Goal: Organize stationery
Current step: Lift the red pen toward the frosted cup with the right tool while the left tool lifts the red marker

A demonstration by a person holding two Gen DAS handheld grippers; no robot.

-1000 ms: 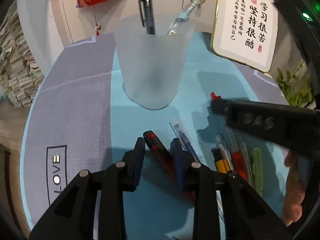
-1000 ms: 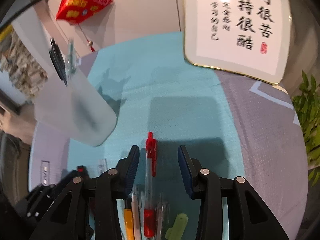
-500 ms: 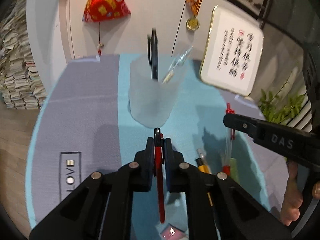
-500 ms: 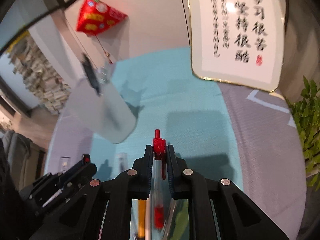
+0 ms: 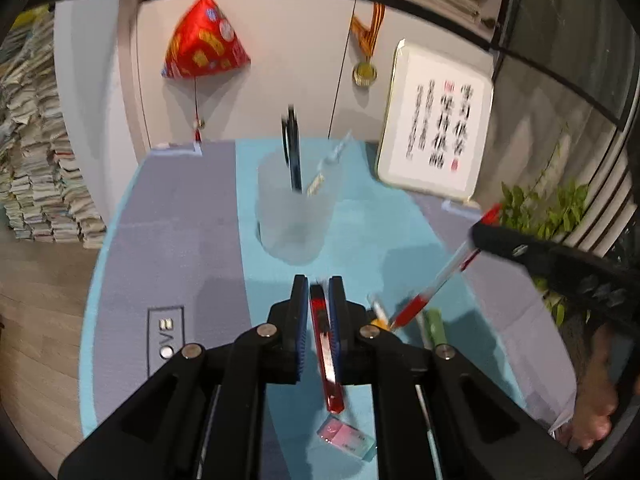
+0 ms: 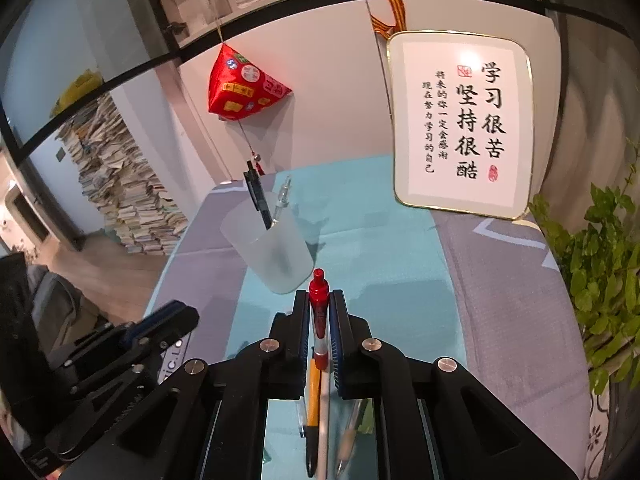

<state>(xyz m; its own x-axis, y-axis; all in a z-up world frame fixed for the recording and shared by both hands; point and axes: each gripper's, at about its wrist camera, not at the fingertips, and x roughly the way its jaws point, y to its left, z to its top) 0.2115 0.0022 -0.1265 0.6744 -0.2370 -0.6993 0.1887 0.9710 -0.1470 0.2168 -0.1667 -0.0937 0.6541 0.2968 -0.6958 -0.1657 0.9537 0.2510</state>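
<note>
Frosted translucent plastic cup point(image 5: 295, 216) holds two pens; left claw point(image 5: 319, 312) grips a red utility knife point(image 5: 326, 352), right claw point(image 6: 319, 312) a red-capped clear pen point(image 6: 319, 312), both lifted off the worktop point(image 5: 172, 232); several pens point(image 6: 316, 412) and a pink eraser point(image 5: 346, 438) remain near.

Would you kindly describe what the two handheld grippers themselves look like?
Both the left gripper and right gripper are matte black plastic linkages with silver pivot screws and ribbed blue pads lining the fingers. No cables show.

In the left wrist view the cup point(image 5: 296, 216) and its two pens point(image 5: 291, 152) are smeared by motion, and the plaque's point(image 5: 436, 136) writing is unreadable. The gripper's arms hide part of the mat's lettering point(image 5: 166, 336). In the right wrist view, the loose pens point(image 6: 316, 420) run off the bottom edge.
</note>
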